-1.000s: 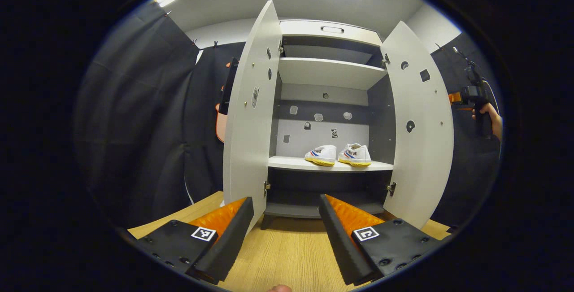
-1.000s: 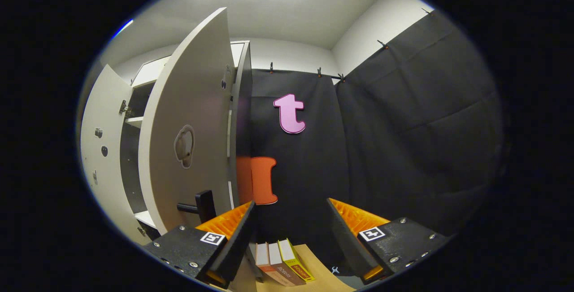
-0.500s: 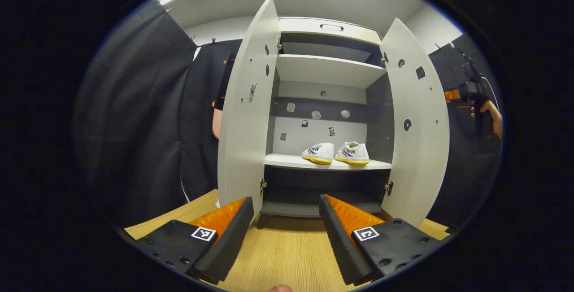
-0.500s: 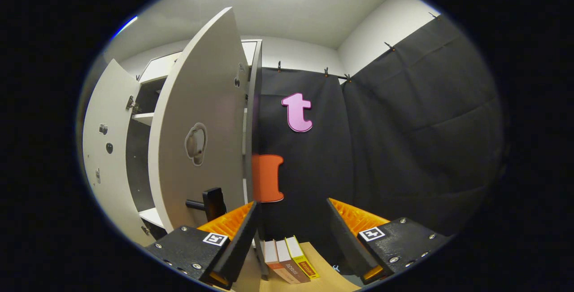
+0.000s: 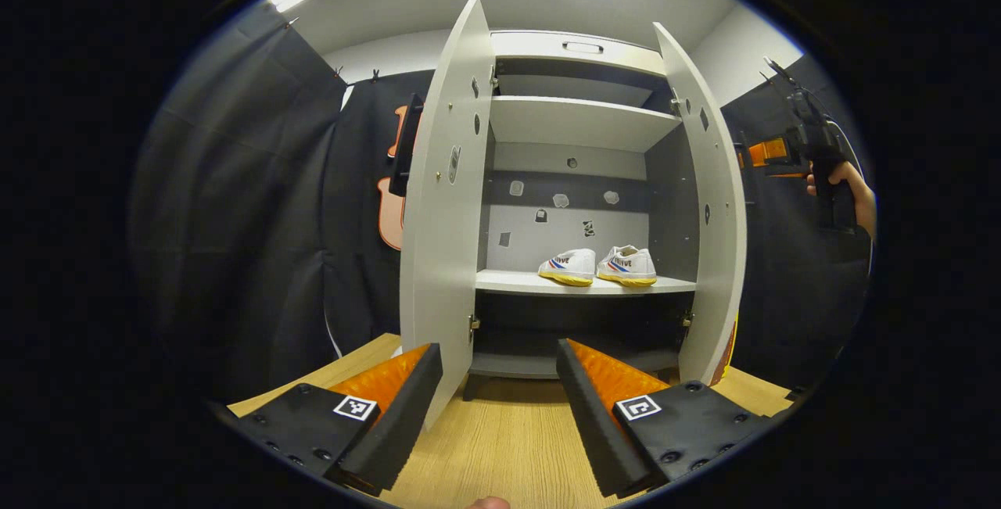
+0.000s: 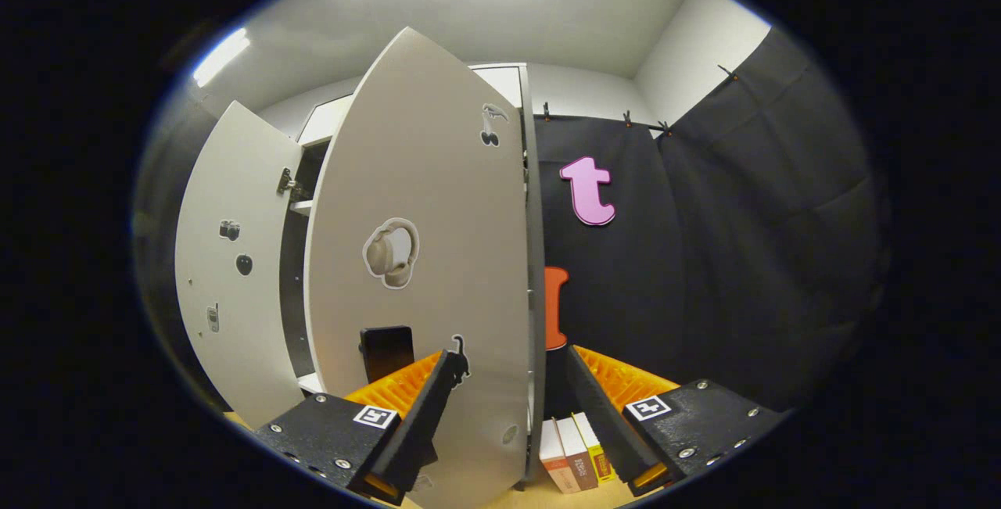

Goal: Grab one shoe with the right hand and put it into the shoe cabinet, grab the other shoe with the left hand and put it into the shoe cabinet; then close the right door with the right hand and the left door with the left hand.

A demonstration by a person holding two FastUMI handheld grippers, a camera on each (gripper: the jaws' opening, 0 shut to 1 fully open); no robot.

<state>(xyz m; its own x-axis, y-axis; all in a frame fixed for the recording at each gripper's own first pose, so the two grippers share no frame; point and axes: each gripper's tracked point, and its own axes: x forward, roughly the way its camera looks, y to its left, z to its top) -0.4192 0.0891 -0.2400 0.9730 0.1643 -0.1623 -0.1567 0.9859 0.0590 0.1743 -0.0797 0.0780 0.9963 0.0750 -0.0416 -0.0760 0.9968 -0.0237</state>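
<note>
Two white shoes, one (image 5: 567, 267) beside the other (image 5: 626, 265), stand side by side on the middle shelf (image 5: 516, 284) of the shoe cabinet (image 5: 575, 122). The left door (image 5: 438, 220) stands wide open. The right door (image 5: 715, 204) is swung partway in. My left gripper (image 5: 498, 353) hangs open in front of the cabinet, over the wooden floor. My right gripper (image 6: 508, 354) is open at the right door's outer face (image 6: 438, 259), its left finger beside the dark handle (image 6: 385, 349). In the left gripper view a hand (image 5: 848, 188) holds the right gripper (image 5: 762, 155) behind that door.
Several books (image 6: 575, 450) stand on the wooden floor (image 5: 500, 446) by the cabinet's right side. Black cloth walls close in left and right. An upper shelf (image 5: 575, 122) sits bare above the shoes.
The right door has swung inward from wide open to partway shut, with my right gripper following its outer face. My left gripper has barely moved.
</note>
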